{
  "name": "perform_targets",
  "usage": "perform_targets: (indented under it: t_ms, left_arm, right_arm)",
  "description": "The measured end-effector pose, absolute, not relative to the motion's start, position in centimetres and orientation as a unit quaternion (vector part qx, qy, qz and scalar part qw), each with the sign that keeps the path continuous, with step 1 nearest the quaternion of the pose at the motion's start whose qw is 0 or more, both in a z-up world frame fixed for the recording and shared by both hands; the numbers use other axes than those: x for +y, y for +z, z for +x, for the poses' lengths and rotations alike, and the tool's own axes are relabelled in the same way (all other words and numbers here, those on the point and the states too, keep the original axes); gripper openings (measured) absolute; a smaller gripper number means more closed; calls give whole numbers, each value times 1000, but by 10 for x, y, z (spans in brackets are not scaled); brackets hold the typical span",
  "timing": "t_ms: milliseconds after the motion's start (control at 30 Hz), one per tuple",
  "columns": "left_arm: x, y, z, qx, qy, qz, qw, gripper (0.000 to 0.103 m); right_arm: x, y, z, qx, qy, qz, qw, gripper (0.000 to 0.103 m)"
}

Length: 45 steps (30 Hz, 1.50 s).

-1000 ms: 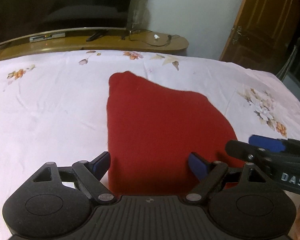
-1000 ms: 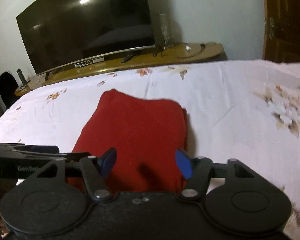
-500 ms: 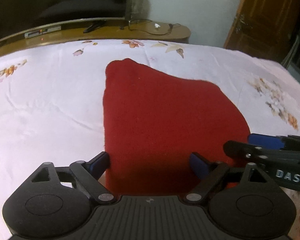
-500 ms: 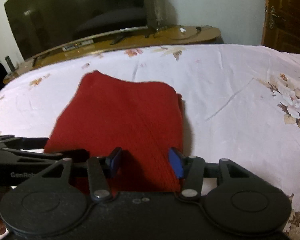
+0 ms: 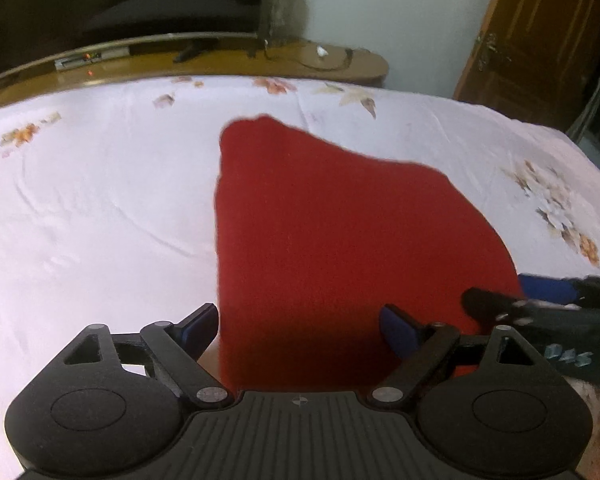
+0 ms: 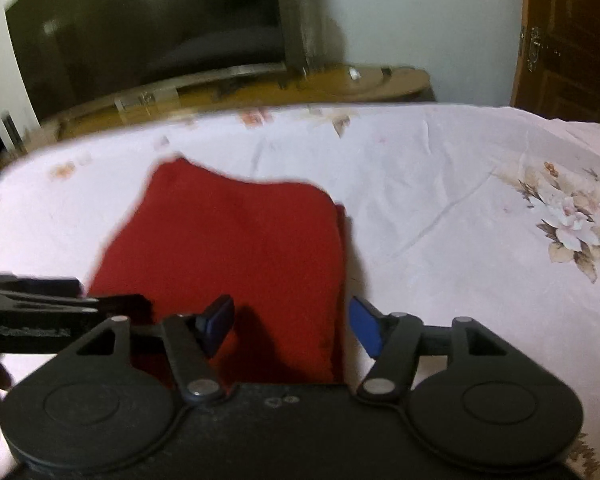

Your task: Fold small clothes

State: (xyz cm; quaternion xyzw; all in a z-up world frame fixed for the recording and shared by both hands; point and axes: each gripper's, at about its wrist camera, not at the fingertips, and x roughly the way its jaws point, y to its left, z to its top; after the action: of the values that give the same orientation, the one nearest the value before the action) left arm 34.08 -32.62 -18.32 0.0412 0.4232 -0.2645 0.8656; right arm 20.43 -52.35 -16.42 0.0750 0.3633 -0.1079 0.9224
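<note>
**On the bed: right fingers spread again over the cloth's near edge**

Across the floral bed [image 5: 100,208] the red garment [image 5: 332,232] lies flat, partly folded; the right gripper [image 6: 290,326], narrower half a second ago, now gapes wide astride its right edge; the left gripper [image 5: 300,326] stays wide, empty; likely another fold's grasp remains.
</note>
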Motion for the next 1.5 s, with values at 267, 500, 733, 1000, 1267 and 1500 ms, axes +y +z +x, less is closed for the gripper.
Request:
perform_targets:
  t_ms: [267, 500, 733, 1000, 1267, 1500]
  left_arm:
    - [-318, -172, 327, 417, -269, 36, 867, 87]
    - [-312, -173, 314, 421, -271, 37, 865, 87]
    - [-310, -172, 313, 421, -274, 28, 864, 87]
    - [-305, -174, 324, 432, -275, -8, 859, 87]
    - [-302, -188, 346, 454, -279, -47, 845, 87]
    - [-300, -209, 360, 476, -291, -91, 825, 87]
  right_arm:
    - [-527, -158, 188, 350, -99, 111, 925, 68]
    - [-517, -154, 177, 344, -90, 115, 927, 78]
    - [-522, -156, 171, 347, -99, 130, 924, 82]
    - [-524, -157, 172, 346, -100, 127, 924, 90]
    - [-539, -165, 185, 354, -96, 146, 919, 94]
    - [-558, -187, 200, 376, -76, 183, 905, 96]
